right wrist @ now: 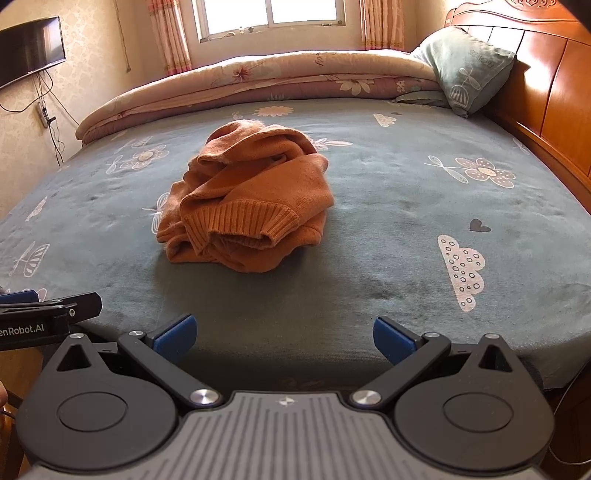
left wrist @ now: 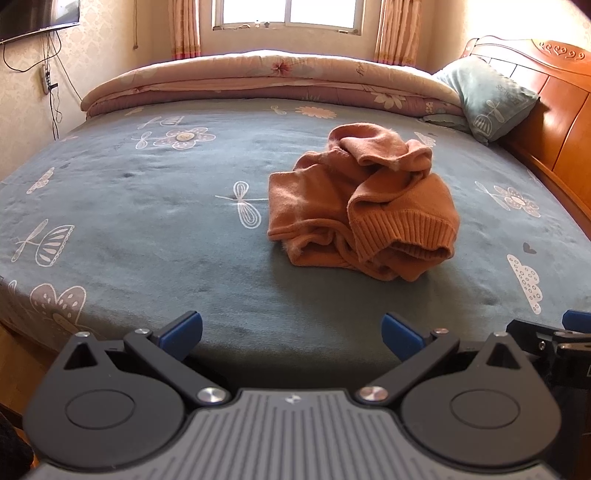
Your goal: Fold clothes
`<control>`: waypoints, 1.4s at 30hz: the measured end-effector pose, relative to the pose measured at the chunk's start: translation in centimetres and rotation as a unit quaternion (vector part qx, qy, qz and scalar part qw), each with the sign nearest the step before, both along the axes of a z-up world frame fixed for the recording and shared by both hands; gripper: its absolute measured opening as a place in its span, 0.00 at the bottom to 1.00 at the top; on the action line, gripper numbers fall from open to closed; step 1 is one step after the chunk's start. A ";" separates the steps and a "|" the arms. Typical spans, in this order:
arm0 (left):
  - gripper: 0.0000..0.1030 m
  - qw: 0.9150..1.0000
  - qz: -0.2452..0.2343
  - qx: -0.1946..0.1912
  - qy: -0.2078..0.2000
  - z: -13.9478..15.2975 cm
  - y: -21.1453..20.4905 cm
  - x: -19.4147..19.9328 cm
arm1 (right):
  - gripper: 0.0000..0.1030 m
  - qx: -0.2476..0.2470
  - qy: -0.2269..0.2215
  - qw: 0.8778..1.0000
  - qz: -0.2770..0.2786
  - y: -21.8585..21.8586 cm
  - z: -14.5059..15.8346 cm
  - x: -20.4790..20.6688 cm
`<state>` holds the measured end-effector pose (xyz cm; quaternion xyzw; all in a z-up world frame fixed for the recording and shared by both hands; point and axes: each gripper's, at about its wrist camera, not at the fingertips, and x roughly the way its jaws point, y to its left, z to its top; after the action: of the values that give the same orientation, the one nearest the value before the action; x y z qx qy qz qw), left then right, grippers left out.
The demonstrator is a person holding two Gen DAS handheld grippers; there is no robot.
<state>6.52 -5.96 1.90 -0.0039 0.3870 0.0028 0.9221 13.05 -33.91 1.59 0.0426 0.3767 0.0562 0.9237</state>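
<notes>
Left wrist view: orange sweater point(left wrist: 364, 203) bunched at 1 o'clock on the bed point(left wrist: 147, 221), well apart from left gripper point(left wrist: 291, 334) and right gripper point(right wrist: 282, 334), both spread wide and empty, probably hovering at the near edge.

Bright daylight from the white-framed window point(left wrist: 286, 14) beyond the teal flower-printed bedsheet point(left wrist: 147, 206), blown out to glare on the wall beside it, soft shadow under the crumpled orange knit sweater point(left wrist: 364, 206), sharp focus, strong fisheye bending and dark corners.
</notes>
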 end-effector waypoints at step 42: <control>1.00 0.997 -0.045 -0.061 -0.031 -0.4 -1.3 18.6 | 1.00 0.068 0.004 0.998 -0.008 -2.8 -2.9 6.0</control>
<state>25.14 -7.29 1.54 -0.0423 0.3577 -0.0625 0.9308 19.07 -36.75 -1.32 0.1086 0.3753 0.0746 0.9175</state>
